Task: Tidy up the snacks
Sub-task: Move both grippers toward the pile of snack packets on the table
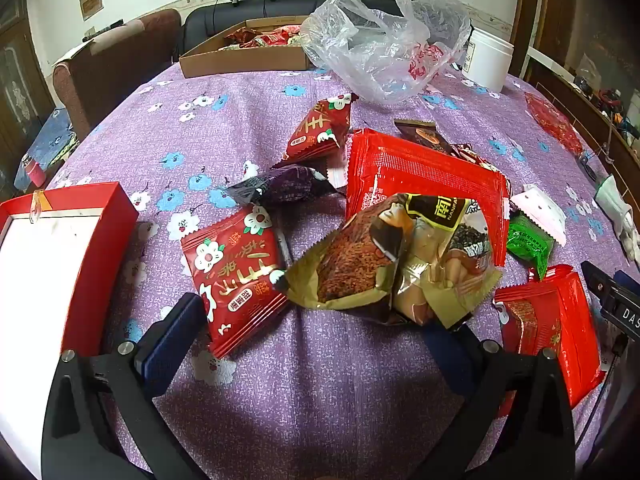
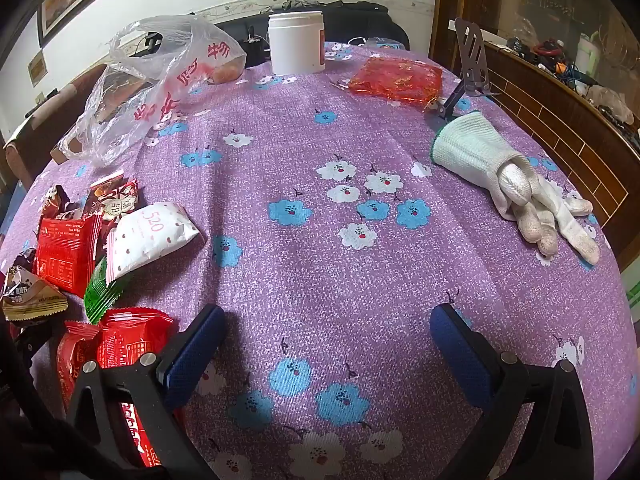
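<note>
Between your left fingers: your left gripper (image 1: 316, 320) stood spread wide over the purple flowered tablecloth (image 1: 320, 392), pinching nothing; the gold-brown snack bag (image 1: 384, 264) lay just ahead, its near edge hiding the right fingertip.
Beside your left finger: a red flower-print packet (image 1: 236, 280) lay at the blue pad (image 1: 168, 348); whether they touched, you could not tell.
Left edge: a red box (image 1: 92, 256) with a white inside sat open.
Middle of the heap: a large red pouch (image 1: 424, 184) lay under the gold-brown bag, with a dark purple packet (image 1: 280, 188), a red triangular packet (image 1: 320, 128) and a green packet (image 1: 528, 244) around it.
Far side: a cardboard tray (image 1: 244, 62) of snacks and a clear plastic bag (image 1: 384, 48) stood near the table's back edge.
Your right gripper (image 2: 326, 344): fingers were spread apart over bare cloth, holding nothing.
Its left: a white packet (image 2: 152, 236) lay at the heap's edge.
Its right: a white glove (image 2: 500, 176) lay well apart.
Beyond: a white jar (image 2: 296, 42) stood at the back.
</note>
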The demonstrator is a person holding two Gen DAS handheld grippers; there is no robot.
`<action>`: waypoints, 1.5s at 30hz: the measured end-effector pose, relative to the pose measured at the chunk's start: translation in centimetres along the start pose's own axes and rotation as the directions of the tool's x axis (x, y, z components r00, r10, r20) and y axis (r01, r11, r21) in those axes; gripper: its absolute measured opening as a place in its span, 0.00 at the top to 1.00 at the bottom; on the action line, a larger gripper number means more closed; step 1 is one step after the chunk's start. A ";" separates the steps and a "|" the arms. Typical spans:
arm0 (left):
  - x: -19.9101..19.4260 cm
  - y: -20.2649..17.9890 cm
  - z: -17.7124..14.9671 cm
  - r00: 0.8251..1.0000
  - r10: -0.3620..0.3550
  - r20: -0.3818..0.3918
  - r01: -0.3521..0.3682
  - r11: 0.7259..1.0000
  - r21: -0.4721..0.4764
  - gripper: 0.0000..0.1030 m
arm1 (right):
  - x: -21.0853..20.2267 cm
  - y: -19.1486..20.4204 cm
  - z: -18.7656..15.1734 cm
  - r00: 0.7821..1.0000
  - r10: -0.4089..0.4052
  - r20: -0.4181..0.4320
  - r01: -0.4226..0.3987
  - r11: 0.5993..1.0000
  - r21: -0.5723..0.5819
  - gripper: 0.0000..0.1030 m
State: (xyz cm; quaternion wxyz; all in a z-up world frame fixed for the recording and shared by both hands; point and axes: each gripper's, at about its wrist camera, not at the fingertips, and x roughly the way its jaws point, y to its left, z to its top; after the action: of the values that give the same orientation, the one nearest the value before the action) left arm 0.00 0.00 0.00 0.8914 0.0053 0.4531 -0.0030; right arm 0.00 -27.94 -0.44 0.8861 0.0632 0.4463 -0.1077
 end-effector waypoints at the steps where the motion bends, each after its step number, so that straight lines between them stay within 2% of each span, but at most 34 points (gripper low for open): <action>1: 0.0 0.0 0.0 1.000 0.002 0.000 -0.002 1.000 0.002 0.00 | 0.0 0.0 0.0 1.000 0.000 0.000 0.000 1.000 0.000 0.00; 45: 0.0 0.0 0.0 1.000 -0.007 -0.008 0.007 1.000 0.011 0.00 | 0.0 0.0 0.0 1.000 0.000 -0.001 0.000 1.000 0.000 0.00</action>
State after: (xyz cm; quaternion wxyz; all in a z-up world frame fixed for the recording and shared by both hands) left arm 0.00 0.02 0.03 0.8896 0.0088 0.4566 -0.0086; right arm 0.01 -27.94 -0.44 0.8859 0.0633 0.4467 -0.1076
